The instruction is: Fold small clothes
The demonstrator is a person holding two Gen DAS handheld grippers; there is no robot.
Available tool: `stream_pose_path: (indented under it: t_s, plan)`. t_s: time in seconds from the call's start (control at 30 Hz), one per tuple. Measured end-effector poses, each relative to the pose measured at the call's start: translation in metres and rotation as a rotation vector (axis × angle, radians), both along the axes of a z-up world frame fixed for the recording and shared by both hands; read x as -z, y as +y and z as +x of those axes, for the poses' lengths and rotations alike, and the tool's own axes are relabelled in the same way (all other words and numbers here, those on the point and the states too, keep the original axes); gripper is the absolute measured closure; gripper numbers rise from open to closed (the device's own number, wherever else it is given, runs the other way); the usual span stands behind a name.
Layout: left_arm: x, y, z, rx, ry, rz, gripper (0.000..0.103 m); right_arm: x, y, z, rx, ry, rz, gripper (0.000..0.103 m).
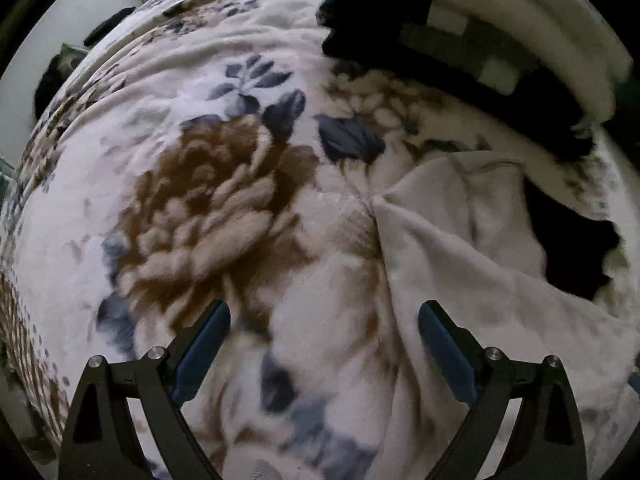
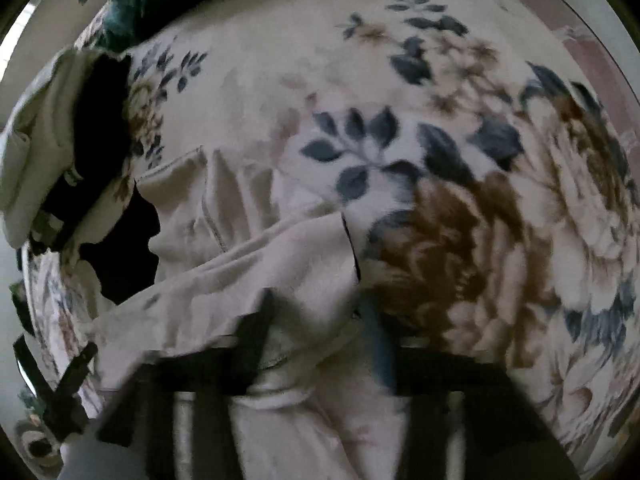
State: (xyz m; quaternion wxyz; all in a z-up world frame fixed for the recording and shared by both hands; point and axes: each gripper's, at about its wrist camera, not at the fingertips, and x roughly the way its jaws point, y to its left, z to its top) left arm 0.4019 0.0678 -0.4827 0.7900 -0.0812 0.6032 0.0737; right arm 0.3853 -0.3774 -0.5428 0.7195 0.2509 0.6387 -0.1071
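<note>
Right hand-held gripper (image 2: 316, 320) pinches pale pink fleece garment (image 2: 248, 264), hem bunched between fingers, likely for folding over floral bed blanket (image 2: 440, 120). Left hand-held gripper (image 1: 324, 320) wide open, empty, garment edge at four o'clock.

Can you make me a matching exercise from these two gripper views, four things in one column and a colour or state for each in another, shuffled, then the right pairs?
Things:
1. left gripper
2. right gripper
3. floral blanket
4. pale garment

Colours or states:
A. brown and blue flowers on white
B. fingers wide apart, nothing between them
C. plain light cloth, creased, lying on the blanket
D. closed on a bunched fold of cloth

Pairs: 1-B, 2-D, 3-A, 4-C
</note>
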Motion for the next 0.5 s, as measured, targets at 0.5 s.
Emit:
stream_pose_path:
  t_s: [0.5]
  plan:
    - [0.015, -0.002, -0.218, 0.21, 0.408, -0.246, 0.008, 0.033, 0.057, -0.22, -0.132, 0.351, 0.195, 0.037]
